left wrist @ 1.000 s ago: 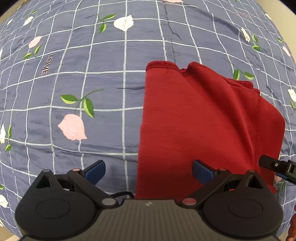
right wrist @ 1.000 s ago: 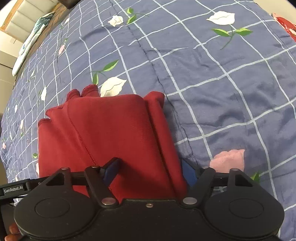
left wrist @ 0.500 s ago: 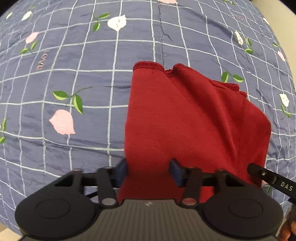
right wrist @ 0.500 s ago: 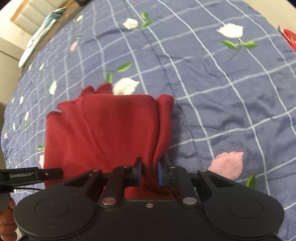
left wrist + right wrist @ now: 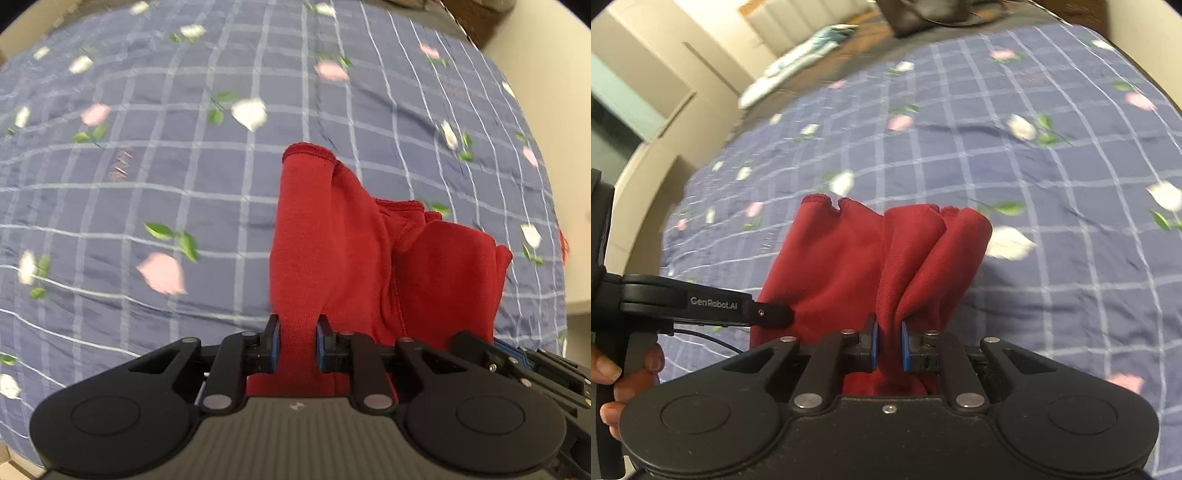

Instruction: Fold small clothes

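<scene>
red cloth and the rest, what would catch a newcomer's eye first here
The red cloth stands out most, bunched in the middle over the blue floral bedspread. Both tongs are shut on its near edge: the left tongs pinch a narrow band, the right tongs a gathered fold. In the right wrist view, a hand shows at the lower left.

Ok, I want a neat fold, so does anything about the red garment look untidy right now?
Yes: the red garment is bunched into uneven ridges between the left gripper and right gripper, each shut on its near edge. No damage shows on it or the bedspread.
</scene>
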{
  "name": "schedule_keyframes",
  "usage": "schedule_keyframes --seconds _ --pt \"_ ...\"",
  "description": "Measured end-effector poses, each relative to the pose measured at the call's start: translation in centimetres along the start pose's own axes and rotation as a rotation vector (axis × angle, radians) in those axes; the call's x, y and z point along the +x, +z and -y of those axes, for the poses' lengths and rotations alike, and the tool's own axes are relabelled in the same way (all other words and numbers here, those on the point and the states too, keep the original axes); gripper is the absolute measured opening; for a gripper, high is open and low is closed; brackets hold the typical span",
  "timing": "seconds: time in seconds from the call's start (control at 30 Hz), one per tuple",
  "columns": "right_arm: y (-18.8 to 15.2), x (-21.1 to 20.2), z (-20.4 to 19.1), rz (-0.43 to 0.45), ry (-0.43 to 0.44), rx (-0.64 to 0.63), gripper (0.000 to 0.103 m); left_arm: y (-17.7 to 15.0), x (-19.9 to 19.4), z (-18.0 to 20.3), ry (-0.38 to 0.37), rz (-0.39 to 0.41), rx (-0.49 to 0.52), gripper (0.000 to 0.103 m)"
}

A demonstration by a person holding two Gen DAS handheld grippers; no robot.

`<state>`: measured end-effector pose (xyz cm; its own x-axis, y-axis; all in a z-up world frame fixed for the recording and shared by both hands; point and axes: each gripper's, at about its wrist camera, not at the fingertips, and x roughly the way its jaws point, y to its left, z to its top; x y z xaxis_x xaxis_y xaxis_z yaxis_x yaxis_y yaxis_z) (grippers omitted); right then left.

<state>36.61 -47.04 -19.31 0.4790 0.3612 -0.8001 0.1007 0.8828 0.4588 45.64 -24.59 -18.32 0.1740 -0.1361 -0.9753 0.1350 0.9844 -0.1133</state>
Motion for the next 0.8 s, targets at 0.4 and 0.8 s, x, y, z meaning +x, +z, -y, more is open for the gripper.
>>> schedule_keyframes --seconds 0.4,0.8 --pt "0.1 5.2 0.1 -0.173 -0.068 0.161 0.015 -0.9 1.4 -8.7 0.044 -0.009 -0.141 0.023" --pt "-2.3 1.5 1.2 -0.128 -0.182 0.115 0.037 -3.5 1.4 -7.7 0.128 0.03 -0.088 0.061"
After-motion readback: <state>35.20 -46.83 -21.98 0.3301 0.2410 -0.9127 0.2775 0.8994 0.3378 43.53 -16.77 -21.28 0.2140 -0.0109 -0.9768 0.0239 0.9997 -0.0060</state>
